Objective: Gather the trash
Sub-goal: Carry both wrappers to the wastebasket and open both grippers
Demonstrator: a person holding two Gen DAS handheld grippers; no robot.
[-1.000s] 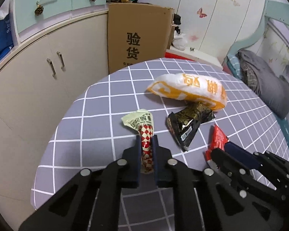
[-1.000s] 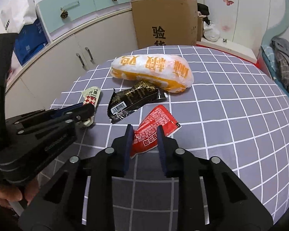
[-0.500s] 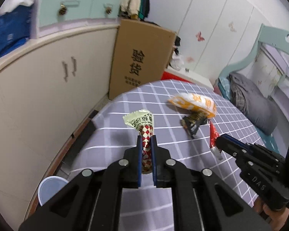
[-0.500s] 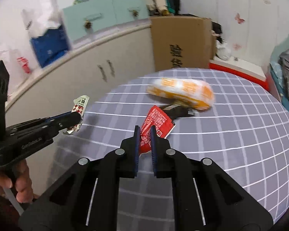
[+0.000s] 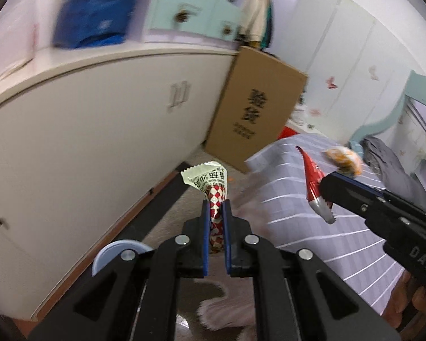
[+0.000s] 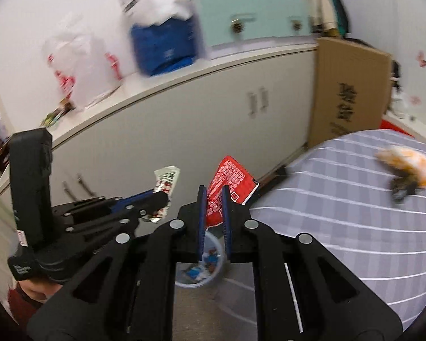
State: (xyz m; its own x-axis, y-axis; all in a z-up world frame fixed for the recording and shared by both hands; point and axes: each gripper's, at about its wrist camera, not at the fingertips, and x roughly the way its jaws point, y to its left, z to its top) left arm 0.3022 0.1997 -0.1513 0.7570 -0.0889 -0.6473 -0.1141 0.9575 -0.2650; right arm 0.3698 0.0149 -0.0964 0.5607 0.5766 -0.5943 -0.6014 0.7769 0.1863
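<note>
Left hand-held gripper [image 5: 215, 205]: tilted downward, off the tabletop's [image 5: 340, 227] edge, above the floor [image 5: 170, 216]; jaws pinching the red-and-white checkered wrapper [image 5: 213, 186], whose crumpled pale end sticks up past the pads. Held from below by a hand [image 6: 35, 291], partly visible in the right wrist view.

Right hand-held gripper [image 6: 213, 191]: likewise tilted down, just to the right of the left one; jaws clamped on the red snack wrapper [image 6: 231, 179], which fans out above the pads. Seen edge-on in the left wrist view as a red and silver strip hanging from the tips.

Directly below the right jaws, on the floor: a pale blue bin [image 6: 197, 267] with scraps already inside; its rim also peeking out beside the left gripper's frame in the left wrist view. Left on the grey checked tabletop, well apart from both grippers: an orange-and-white bag [image 6: 406, 163] with a dark wrapper [image 6: 403, 189] touching it. Behind: a cream cabinet [image 5: 99, 130] and a cardboard box [image 5: 255, 108] leaning against it.

Compared with one second ago: both wrappers up off the tabletop, no longer lying on it; both grippers swung away to the left, past the table's edge; right jaws narrowed from loosely around the red wrapper to tight on it; bin newly in sight.
</note>
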